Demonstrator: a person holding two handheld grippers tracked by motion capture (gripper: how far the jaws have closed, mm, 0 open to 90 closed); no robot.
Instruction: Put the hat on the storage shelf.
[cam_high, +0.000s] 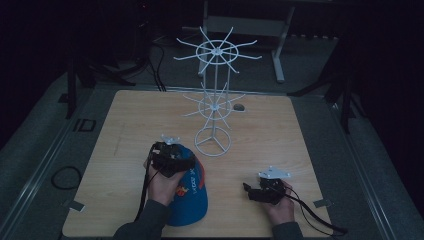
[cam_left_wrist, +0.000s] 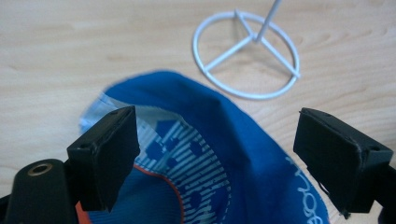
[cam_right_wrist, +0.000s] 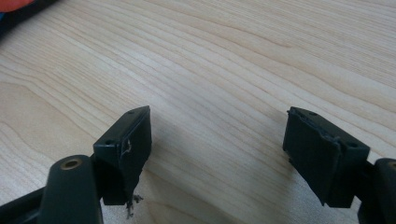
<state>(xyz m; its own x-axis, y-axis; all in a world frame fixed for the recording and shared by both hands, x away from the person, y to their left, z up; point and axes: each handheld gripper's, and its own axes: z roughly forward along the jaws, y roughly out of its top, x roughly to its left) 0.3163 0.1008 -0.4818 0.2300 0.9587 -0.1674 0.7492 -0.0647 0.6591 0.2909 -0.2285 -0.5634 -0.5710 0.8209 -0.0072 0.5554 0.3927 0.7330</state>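
A blue cap (cam_high: 192, 201) with white lettering and an orange patch lies on the wooden table (cam_high: 120, 150) near the front edge. My left gripper (cam_high: 171, 159) hovers over its far end. In the left gripper view the jaws stand wide apart above the cap (cam_left_wrist: 243, 149), and the left gripper (cam_left_wrist: 218, 116) is open, its pads clear of the fabric. To the right, my right gripper (cam_high: 252, 191) rests low over bare wood. The right gripper (cam_right_wrist: 219, 114) is open with nothing between its fingers.
A white wire display stand (cam_high: 214, 102) with two tiers of radiating hooks rises just behind the cap; its ring base (cam_left_wrist: 246, 56) sits close ahead of the left jaws. Dark floor, cables and a metal frame surround the table.
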